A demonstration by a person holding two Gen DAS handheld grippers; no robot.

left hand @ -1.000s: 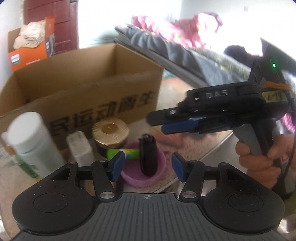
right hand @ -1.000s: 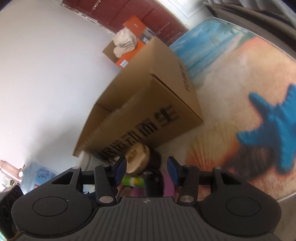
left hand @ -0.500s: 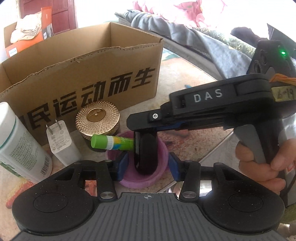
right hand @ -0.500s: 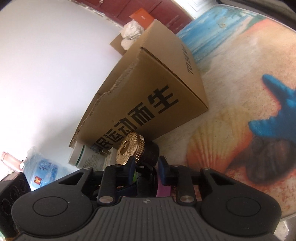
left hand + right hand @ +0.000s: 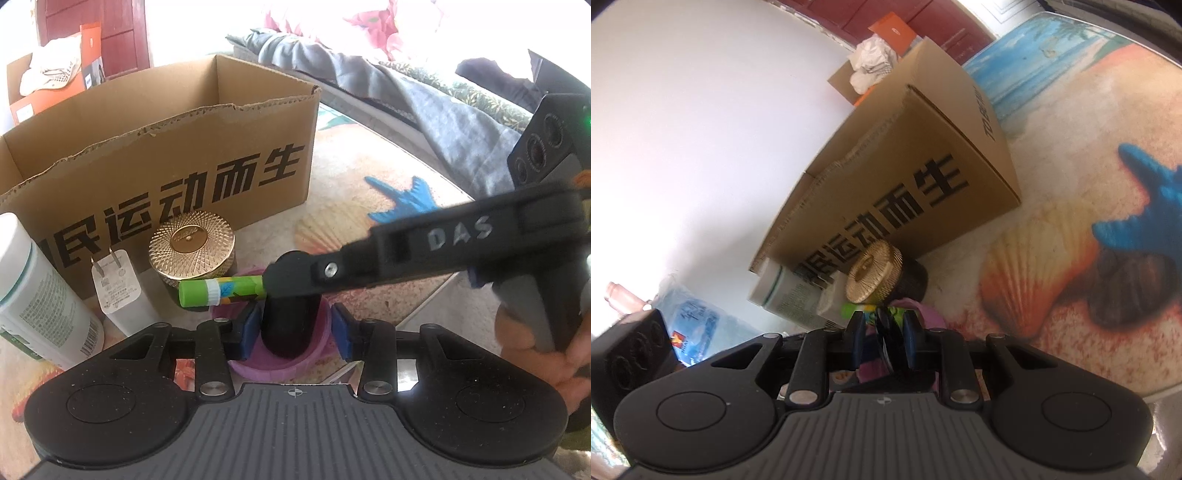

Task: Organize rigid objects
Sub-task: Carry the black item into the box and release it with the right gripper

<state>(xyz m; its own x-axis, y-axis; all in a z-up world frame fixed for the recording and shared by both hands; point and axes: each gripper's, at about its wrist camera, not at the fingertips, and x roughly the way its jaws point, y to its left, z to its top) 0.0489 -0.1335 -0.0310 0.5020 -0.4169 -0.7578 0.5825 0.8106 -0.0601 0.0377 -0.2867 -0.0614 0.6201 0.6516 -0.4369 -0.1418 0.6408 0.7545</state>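
The black object [image 5: 286,325] stands upright in the purple bowl [image 5: 280,365], its long axis at 12 o'clock. The right tool [image 5: 884,345] reaches in from 3 o'clock and pinches it by the top. The left tool [image 5: 294,331], spread, straddles the bowl without gripping. The cardboard box [image 5: 155,162] waits at 11 o'clock. Only the right wrist view shows the blue pads [image 5: 909,341] pressed on the object; the left shows its seating in the bowl.

Left black two-finger gripper [image 5: 291,332] level, blue pads spread wide. Right black two-finger gripper [image 5: 884,341] reaching across from right, pads clamped together; bare right hand [image 5: 546,343] gripping handle.
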